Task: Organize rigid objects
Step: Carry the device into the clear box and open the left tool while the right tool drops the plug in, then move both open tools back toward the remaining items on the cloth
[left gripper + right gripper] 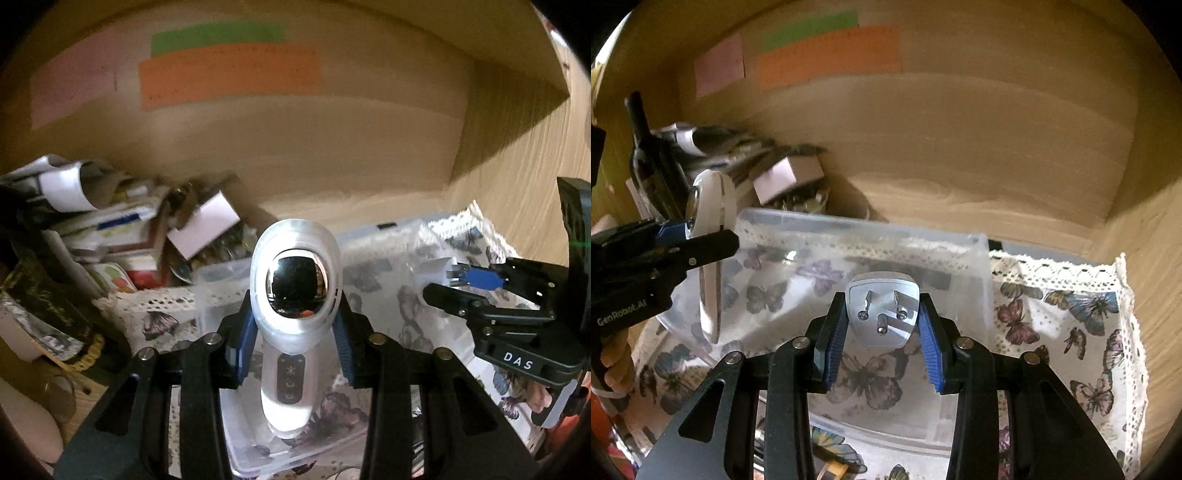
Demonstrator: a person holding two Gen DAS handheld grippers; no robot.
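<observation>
My left gripper (294, 325) is shut on a white handheld device (293, 291) with a chrome head and a dark button strip, held upright above a clear plastic bin (236, 435). In the right wrist view the device (709, 221) and left gripper (698, 240) show at the left, at the bin's left wall. My right gripper (882, 325) is shut on a white plug adapter (882, 310) with three metal prongs facing the camera, above the clear bin (979, 266). In the left wrist view the right gripper (461, 284) shows at the right.
A butterfly-print cloth with lace edge (1071, 332) covers the shelf floor. Clutter of boxes and papers (110, 236) is piled at the left, with a dark bottle (646, 155). Wooden back wall with orange (831, 55), green and pink notes; wooden side wall (517, 147) at the right.
</observation>
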